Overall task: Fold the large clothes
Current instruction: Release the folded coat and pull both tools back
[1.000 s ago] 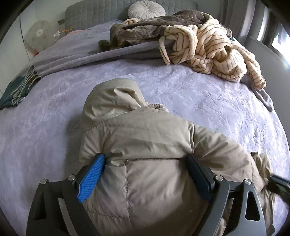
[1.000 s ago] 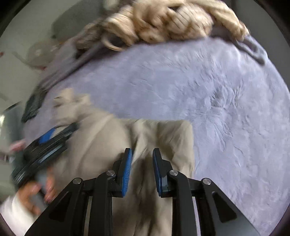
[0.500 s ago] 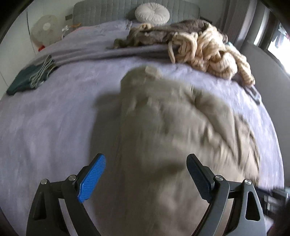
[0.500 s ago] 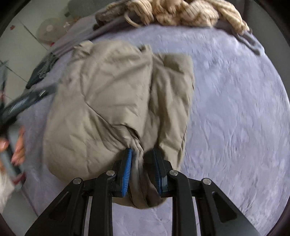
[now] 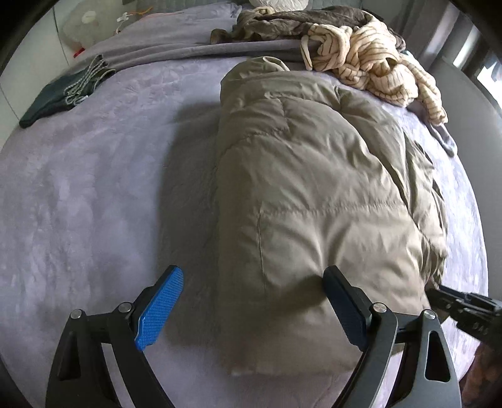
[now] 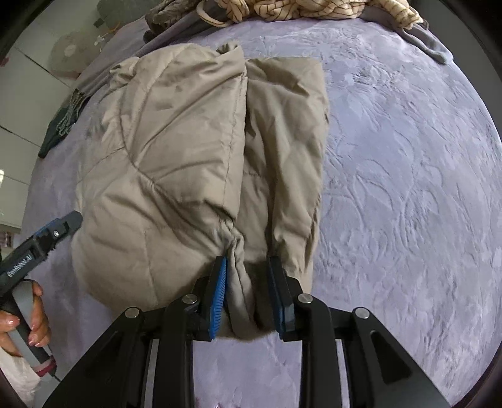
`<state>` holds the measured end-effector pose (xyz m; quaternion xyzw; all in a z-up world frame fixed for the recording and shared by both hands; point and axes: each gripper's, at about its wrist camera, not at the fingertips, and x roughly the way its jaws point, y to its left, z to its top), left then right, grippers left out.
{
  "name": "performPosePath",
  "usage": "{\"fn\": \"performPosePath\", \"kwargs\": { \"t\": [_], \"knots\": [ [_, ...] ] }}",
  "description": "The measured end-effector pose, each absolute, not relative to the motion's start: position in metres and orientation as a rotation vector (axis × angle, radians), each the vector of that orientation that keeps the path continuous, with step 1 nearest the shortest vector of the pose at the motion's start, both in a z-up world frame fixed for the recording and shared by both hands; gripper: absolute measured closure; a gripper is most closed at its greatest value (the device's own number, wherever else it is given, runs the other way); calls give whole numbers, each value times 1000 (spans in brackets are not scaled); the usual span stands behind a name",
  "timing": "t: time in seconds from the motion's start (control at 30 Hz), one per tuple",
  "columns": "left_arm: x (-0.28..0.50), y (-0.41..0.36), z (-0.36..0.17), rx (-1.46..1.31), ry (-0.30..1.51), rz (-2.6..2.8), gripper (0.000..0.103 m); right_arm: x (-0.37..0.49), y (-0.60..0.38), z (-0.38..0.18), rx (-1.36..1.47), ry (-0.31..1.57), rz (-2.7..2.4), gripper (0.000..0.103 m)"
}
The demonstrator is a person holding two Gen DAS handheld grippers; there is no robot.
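Note:
A beige padded jacket [image 5: 298, 172] lies folded lengthwise on the grey bedspread [image 5: 94, 188], hood end far from me. My left gripper [image 5: 251, 273] hangs open over its near end, one finger above the bedspread, the other against the padding. In the right wrist view the jacket [image 6: 175, 157] shows one half laid over the other. My right gripper [image 6: 247, 262] has the gathered cuff between its jaws, which are opening; a dark gap shows beside the right pad. A hand [image 6: 28, 320] holds the left gripper's handle at the left.
A cream striped garment [image 5: 370, 62] and a brown blanket [image 5: 298, 22] are heaped at the far side of the bed. Dark green folded clothing [image 5: 59, 94] lies at the far left. A fan [image 5: 81, 28] stands beyond the bed. The bedspread [image 6: 408, 188] runs on to the right.
The jacket has been turned over into a long folded bundle. My left gripper has drawn back to its near end. The right jaws have widened a little around the cuff.

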<state>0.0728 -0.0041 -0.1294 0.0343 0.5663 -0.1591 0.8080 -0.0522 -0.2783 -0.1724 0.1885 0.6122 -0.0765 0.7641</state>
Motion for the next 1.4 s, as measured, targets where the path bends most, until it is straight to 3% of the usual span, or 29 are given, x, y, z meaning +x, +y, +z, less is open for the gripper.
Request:
{"fn": "performPosePath", "kwargs": {
  "t": [0.2, 0.3, 0.63, 0.9, 1.17, 1.4],
  "knots": [
    [58, -1, -115, 87, 1233, -337, 12, -71, -277, -152, 436, 1322, -179, 63],
    [51, 2, -108, 95, 1227, -329, 0, -77, -274, -143, 431, 1320, -184, 58],
    [28, 8, -85, 114, 1230, -326, 0, -97, -269, -128, 456, 1316, -208, 56],
    [12, 12, -71, 190, 1205, -308, 0, -105, -256, -115, 440, 1297, -221, 45],
    [5, 26, -58, 218, 1156, -318, 0, -105, -238, -97, 398, 1258, -262, 23],
    [2, 37, -50, 203, 1135, -349, 0, -105, -215, -78, 350, 1208, -298, 16]
  ]
}}
